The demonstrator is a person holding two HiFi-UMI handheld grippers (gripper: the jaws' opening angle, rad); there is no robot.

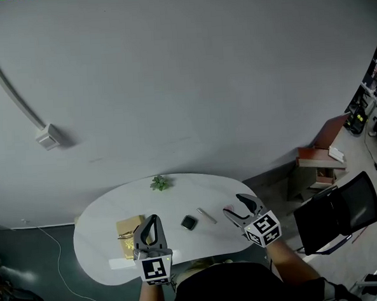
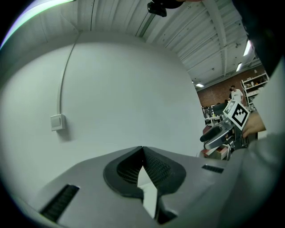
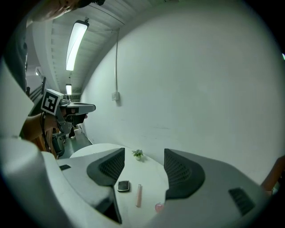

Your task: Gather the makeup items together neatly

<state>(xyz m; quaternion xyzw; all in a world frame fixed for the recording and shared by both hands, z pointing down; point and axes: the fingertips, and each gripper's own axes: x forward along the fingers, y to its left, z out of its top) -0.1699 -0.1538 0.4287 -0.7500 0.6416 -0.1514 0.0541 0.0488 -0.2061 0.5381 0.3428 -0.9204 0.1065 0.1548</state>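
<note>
Makeup items lie on a white oval table (image 1: 103, 215). They are a black compact (image 1: 189, 222) (image 3: 123, 186), a slim pink tube (image 1: 206, 215) (image 3: 139, 195) and a small round pink item (image 3: 159, 207). A gold pouch (image 1: 130, 236) sits at the table's left. My left gripper (image 1: 153, 217) (image 2: 142, 149) hovers by the pouch, shut with nothing in it. Over the right end of the table my right gripper (image 1: 232, 206) (image 3: 144, 151) is open and empty, above the pink items. Each gripper shows in the other's view: the right gripper (image 2: 218, 133) and the left gripper (image 3: 75, 108).
A small potted plant (image 1: 158, 182) (image 3: 138, 154) stands at the table's far edge. A white flat strip (image 1: 125, 263) lies at the near left edge. On the wall are a switch box (image 1: 47, 137) (image 2: 57, 121) and a cable. A black chair (image 1: 339, 212) and a wooden shelf (image 1: 317, 167) stand to the right.
</note>
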